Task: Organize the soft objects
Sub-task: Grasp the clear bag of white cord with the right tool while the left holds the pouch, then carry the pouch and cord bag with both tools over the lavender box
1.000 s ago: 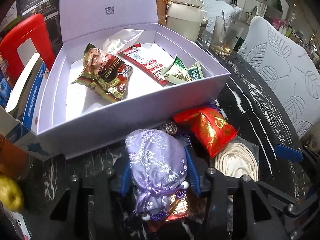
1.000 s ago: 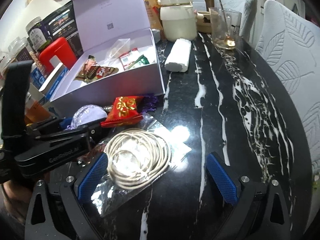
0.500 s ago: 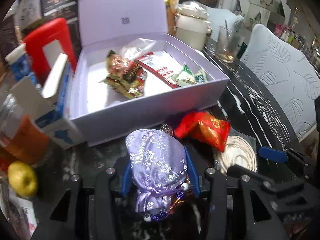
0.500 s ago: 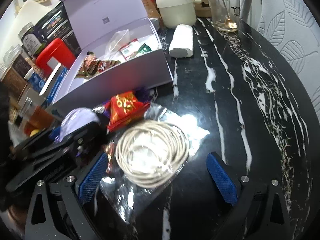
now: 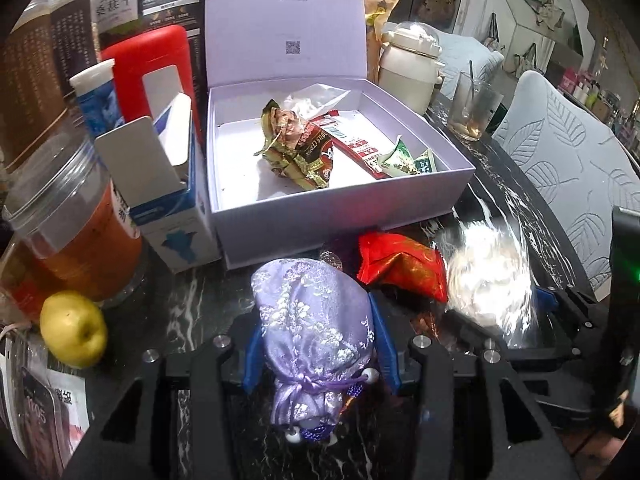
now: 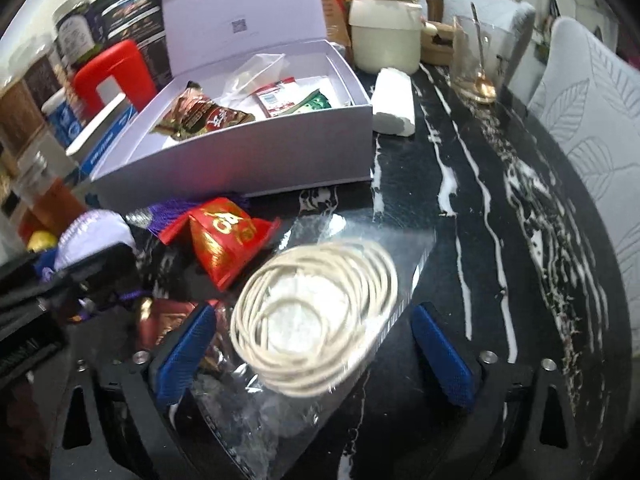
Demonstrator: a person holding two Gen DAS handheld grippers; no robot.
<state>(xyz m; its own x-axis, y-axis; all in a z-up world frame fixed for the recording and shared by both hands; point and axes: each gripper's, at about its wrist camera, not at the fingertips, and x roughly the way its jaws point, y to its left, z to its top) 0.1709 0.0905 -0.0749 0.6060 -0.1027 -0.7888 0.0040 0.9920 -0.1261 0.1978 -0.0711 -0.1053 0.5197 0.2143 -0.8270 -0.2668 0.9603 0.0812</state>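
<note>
My left gripper (image 5: pixel 316 354) is shut on a lilac embroidered drawstring pouch (image 5: pixel 316 320), held just above the black marble table in front of the open white box (image 5: pixel 340 216). The box holds a gold-brown snack packet (image 5: pixel 300 148), a red-white sachet and green sachets. A red-gold packet (image 5: pixel 400 266) lies right of the pouch. In the right wrist view, a clear bag with a coiled white cord (image 6: pixel 316 316) lies between the blue pads of my right gripper (image 6: pixel 314 354). Its jaws are closing but the pads stand apart from the bag. The pouch (image 6: pixel 92 232) shows at the left there.
A yellow apple (image 5: pixel 74 334), a clear jar (image 5: pixel 60 216), a blue-white carton (image 5: pixel 160 184) and a red container (image 5: pixel 148 68) crowd the left. A cream pot (image 5: pixel 410 68), a glass (image 5: pixel 472 112) and a white roll (image 6: pixel 394 102) stand behind the box. A chair (image 5: pixel 568 168) flanks the right.
The left gripper has drawn back and up with the pouch, so the jar and apple came into view. The right gripper moved forward over the cord bag and its pads came closer together.
</note>
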